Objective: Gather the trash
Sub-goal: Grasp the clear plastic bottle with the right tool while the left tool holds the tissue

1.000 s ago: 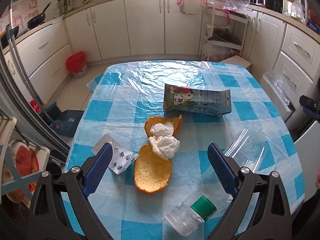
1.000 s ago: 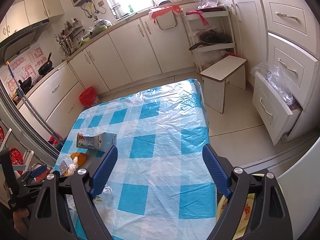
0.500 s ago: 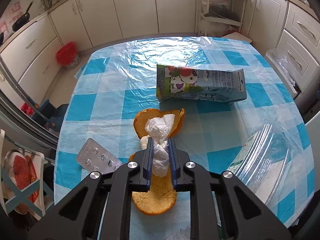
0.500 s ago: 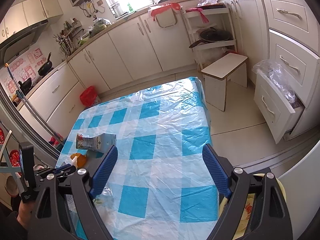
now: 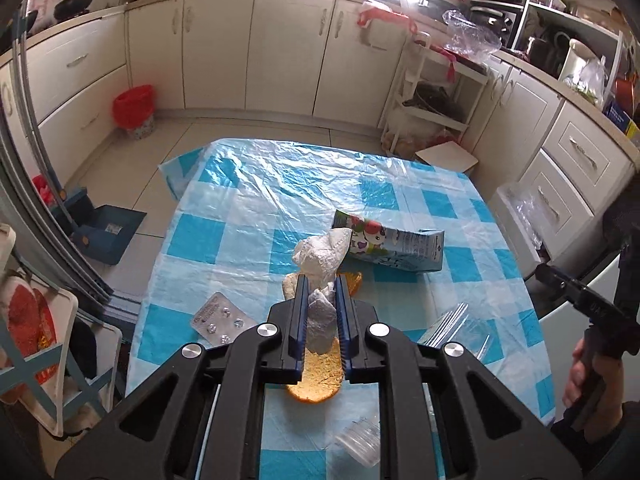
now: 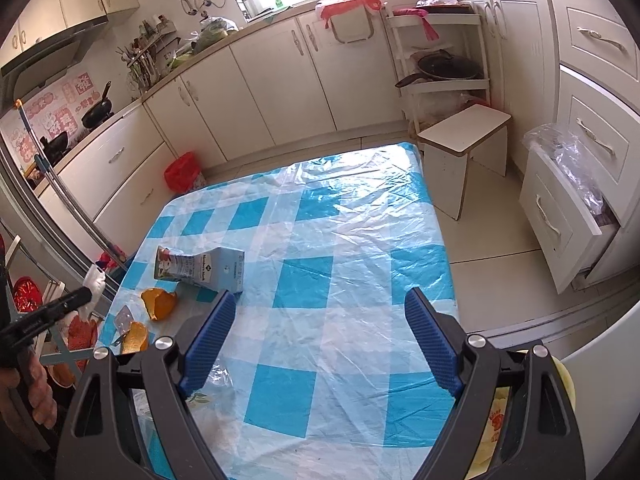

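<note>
The milk carton (image 5: 394,249) carries cartoon fruit and small print too blurred to read. The left gripper (image 5: 322,294) is clenched on a crumpled white tissue (image 5: 320,276), held off the blue-and-white checked tablecloth (image 5: 256,216), above the orange peel (image 5: 320,376) and near a blister pack (image 5: 222,319). The right gripper (image 6: 320,316) stands spread wide, gripping nothing, over bare cloth in a white-cabineted kitchen
</note>
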The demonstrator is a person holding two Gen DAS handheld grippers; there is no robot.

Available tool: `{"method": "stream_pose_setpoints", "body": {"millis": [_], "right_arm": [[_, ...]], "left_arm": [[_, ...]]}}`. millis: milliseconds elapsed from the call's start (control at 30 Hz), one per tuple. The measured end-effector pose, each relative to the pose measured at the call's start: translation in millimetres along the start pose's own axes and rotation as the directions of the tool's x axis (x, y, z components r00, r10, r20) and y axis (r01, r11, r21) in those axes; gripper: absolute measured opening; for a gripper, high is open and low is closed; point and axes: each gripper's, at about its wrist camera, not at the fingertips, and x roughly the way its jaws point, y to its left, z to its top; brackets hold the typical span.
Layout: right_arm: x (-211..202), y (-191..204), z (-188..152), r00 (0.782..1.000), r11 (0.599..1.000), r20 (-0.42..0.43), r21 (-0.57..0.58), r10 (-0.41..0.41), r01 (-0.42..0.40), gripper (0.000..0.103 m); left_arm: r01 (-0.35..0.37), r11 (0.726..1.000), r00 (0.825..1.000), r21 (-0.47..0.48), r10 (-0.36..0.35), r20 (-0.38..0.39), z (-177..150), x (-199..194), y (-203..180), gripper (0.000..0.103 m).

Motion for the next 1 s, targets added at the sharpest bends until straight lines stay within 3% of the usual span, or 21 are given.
{"method": "stream_pose_setpoints", "body": {"millis": [267, 567, 833, 933, 1000], "right_arm": [[12, 42, -8, 0.998, 0.988, -0.032, -0.148, 0.046, -0.05, 0.083], [13, 96, -23, 0.99, 0.941, -0.045, -0.309, 0.13, -0.138, 0.087], [16, 127, -39, 0.987, 0.89, -0.115, -0.429, 0.112, -0.151, 0.088], [16, 138, -41, 0.982, 0.852, -0.147, -0.493, 0.117, -0.175, 0.089], [15, 152, -46, 0.972, 0.783, -0.201, -0.582, 0.125, -0.221, 0.089]], "left_arm": [[0.016, 0.997, 1.0, -0.078, -0.014, 0.026, -2, -17, 31, 0.013], [0.044, 0.992, 0.999, -0.119, -0.04, 0.036, -5, -24, 48, 0.013], [0.09, 0.985, 0.995, -0.147, -0.083, 0.052, -6, -34, 59, 0.013], [0.106, 0.983, 0.994, -0.149, -0.098, 0.058, -6, -37, 61, 0.013], [0.112, 0.982, 0.993, -0.151, -0.104, 0.06, -6, -38, 62, 0.013]]}}
